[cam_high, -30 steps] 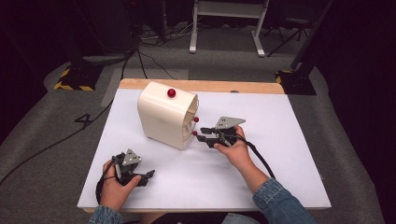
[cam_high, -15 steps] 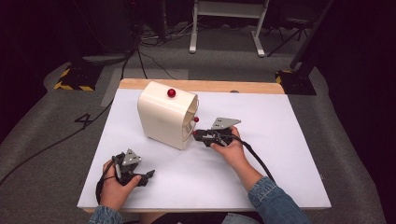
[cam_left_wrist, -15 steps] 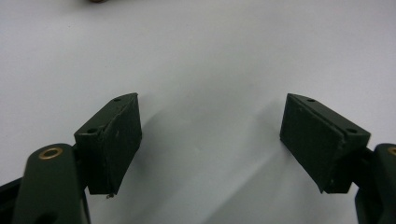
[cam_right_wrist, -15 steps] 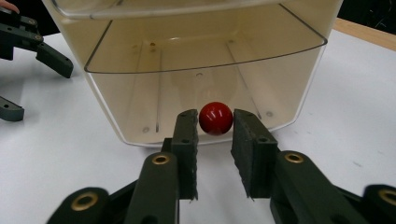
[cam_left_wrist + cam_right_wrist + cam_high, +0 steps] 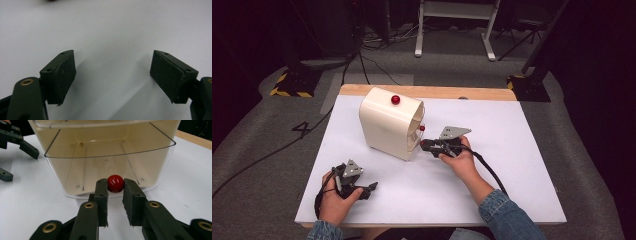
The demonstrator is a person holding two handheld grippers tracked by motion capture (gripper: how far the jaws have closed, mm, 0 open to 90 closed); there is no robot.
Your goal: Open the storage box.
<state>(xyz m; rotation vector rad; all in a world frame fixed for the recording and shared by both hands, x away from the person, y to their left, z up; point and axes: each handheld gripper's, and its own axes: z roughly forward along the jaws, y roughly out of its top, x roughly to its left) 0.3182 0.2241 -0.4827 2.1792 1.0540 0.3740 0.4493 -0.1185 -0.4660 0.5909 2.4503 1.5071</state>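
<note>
At the open front of the cream bin [image 5: 387, 127], just off its lower right corner in the high view, I am holding the right hand-held gripper [image 5: 426, 145] on the small red knob [image 5: 115, 183] of the clear drawer [image 5: 110, 157]. In the right gripper view the knob is sitting at twelve o'clock from the pads, dead ahead on the jaw line. The jaws have just been closing and are now pressing on the knob from either side, narrowly parted by its width. The drawer's long axis is running straight away from me into the bin, so I am judging that the coming pull must travel back along that line, toward six o'clock in this view. A second red knob [image 5: 395, 99] is sitting on top of the bin. The left hand-held gripper [image 5: 362, 190] is resting at about seven o'clock from the bin, well apart, jaws wide and empty over the white surface [image 5: 492, 200]. The right hand is plainly the nearer.
</note>
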